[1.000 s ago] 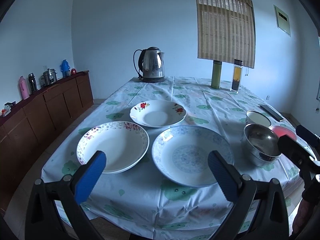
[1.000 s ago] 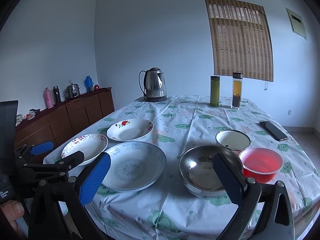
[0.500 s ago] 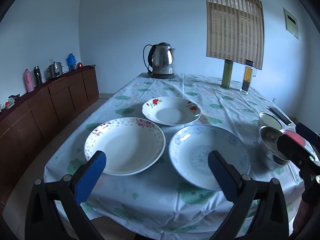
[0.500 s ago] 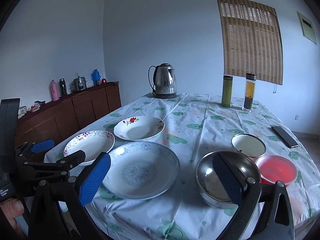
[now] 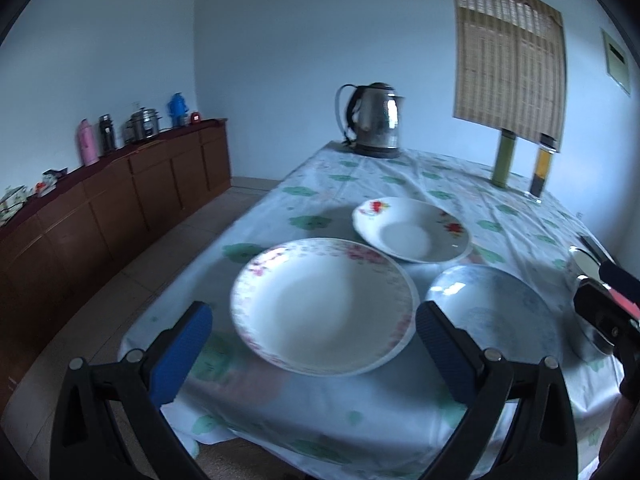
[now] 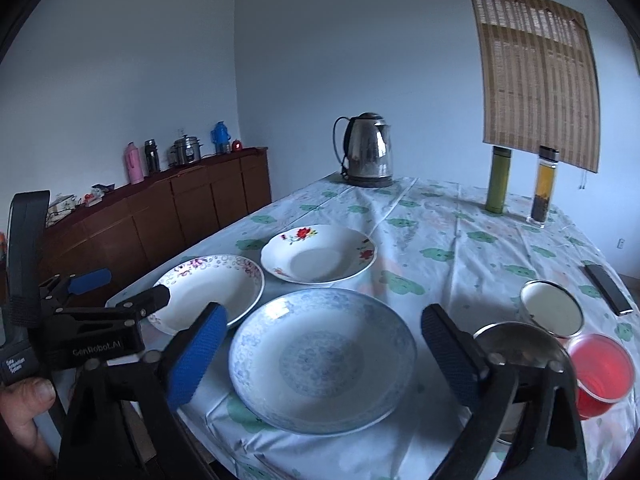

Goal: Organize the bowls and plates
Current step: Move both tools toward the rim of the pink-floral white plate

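Three plates lie on the flowered tablecloth: a pink-rimmed plate point(image 5: 324, 304), a red-flower plate point(image 5: 412, 228) behind it, and a blue-patterned plate point(image 6: 320, 356) to its right. My left gripper point(image 5: 312, 320) is open and hovers just before the pink-rimmed plate, touching nothing. My right gripper point(image 6: 323, 320) frames the blue-patterned plate; its jaws are closing, the pads clear of the rim. A steel bowl point(image 6: 520, 340), a white enamel bowl point(image 6: 552, 308) and a red bowl point(image 6: 602, 368) sit at the right, the steel one partly hidden by a finger.
A steel kettle point(image 6: 368, 148), a green flask point(image 6: 498, 180) and a glass bottle point(image 6: 544, 188) stand at the table's far end. A dark phone point(image 6: 608, 288) lies at the right edge. A wooden sideboard point(image 6: 160, 216) runs along the left wall. A person's thumb point(image 6: 24, 396) shows at lower left.
Both grippers have swung left along the table's near edge. The pink-rimmed plate now fills the left view, the blue-patterned plate the right. The right jaws stand slightly narrower.
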Available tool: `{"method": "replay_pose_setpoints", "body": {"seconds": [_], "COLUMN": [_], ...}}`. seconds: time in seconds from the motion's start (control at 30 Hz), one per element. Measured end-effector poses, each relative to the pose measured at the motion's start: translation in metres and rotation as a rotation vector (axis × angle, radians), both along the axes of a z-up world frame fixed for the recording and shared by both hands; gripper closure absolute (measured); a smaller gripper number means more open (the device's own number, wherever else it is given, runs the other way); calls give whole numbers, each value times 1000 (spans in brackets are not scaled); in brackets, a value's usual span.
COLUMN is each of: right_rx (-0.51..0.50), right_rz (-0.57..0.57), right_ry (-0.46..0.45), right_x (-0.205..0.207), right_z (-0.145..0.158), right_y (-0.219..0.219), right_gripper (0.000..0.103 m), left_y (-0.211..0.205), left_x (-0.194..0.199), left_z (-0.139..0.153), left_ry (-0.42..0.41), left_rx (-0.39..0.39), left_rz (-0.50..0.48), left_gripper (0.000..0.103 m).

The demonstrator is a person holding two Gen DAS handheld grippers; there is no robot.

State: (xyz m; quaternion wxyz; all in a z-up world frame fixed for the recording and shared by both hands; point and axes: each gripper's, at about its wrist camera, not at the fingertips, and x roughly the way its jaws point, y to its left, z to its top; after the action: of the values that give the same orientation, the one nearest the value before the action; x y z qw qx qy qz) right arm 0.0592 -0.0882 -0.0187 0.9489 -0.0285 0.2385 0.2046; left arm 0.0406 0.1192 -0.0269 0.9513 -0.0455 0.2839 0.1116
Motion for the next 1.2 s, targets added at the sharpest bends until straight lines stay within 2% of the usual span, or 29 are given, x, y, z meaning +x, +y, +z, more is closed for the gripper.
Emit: {"method": "replay_pose_setpoints", "body": {"seconds": [0.03,0.27,0.37,0.5,0.7,0.83,0.93,1.2], "right_rx": [2,13,-9,-22,-27,-56,-72,-126], "right_rz": [11,95,126,158,182,186,191,209], "right_ry": [11,119,146,204,255,268,287,339], "right_x": [4,34,45,64,86,98,106,121], "right_z": [-1,-13,-18,-28,-35,-37,-38,-47], "right_y": [3,33,48,67,85,99,106,127], "right_gripper": [19,20,28,37,46,50,54,54], "left_y": [7,45,55,64,73,79,80,86], "left_x": [1,10,16,22,35,44,49,63], "left_z": [-1,-7,-12,-18,-24,-28,-29,-34], "left_ry": [1,40,61,86,112,146,155,187], "left_rx": [-1,-12,2,-20,-51,-85,-94,-106], "left_rz": [11,49,60,49,18,-5,-10,-20], "left_gripper": [0,0,0,1,11,30,32,32]}}
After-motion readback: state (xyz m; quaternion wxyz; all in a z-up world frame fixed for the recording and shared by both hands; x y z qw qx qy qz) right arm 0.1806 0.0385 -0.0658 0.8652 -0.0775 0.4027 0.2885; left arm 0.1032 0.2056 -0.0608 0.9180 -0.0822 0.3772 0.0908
